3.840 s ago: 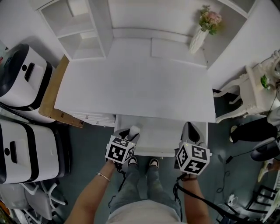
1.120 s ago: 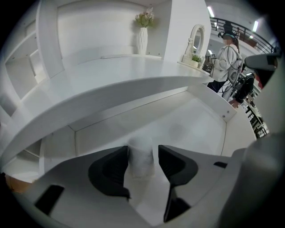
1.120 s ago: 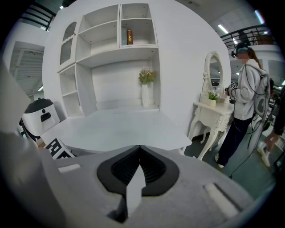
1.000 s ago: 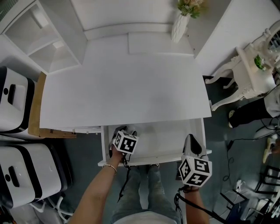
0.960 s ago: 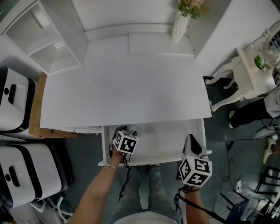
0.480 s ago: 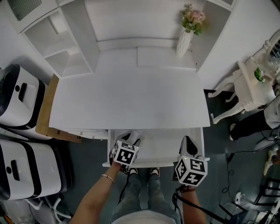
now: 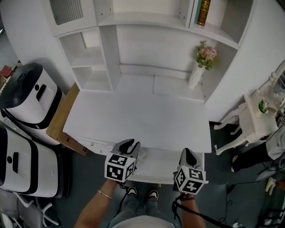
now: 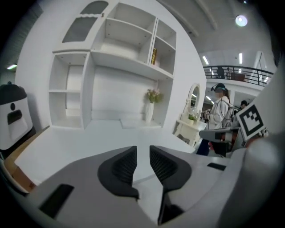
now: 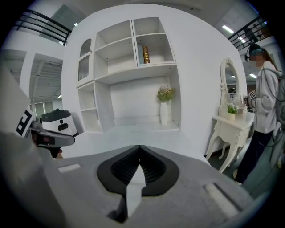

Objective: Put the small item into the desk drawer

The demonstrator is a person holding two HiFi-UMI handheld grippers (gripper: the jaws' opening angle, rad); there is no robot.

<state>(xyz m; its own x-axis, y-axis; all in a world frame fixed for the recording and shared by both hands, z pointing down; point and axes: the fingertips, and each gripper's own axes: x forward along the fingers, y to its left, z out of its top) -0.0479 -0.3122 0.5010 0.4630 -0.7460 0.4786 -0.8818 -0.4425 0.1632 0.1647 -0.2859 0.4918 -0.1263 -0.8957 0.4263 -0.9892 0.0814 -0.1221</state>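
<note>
White table (image 7: 142,120) w/ hutch shelves (image 7: 89,58) at the back. Vase of flowers (image 7: 198,73) back right, book (image 7: 203,11) upright in an upper shelf. Drawer (image 7: 156,171) under the front edge sticks out a bit, btwn the two grippers.

Left hand-held gripper (image 7: 129,143): over the drawer's left end, at the table's front edge. Jaws closing, narrow gap, nothing btwn them, pads touch nothing.

Right hand-held gripper (image 7: 185,152): at the drawer's right end, jaws clenched together, empty.

Small item: can't make it out in any view.

Left of table: two white-and-black machines (image 7: 31,100), and a brown board (image 7: 62,118) along the table's left edge. Right of table: ornate white side table (image 7: 254,111). Person in a light hoodie (image 9: 262,89) stands beside it in the right gripper view.
</note>
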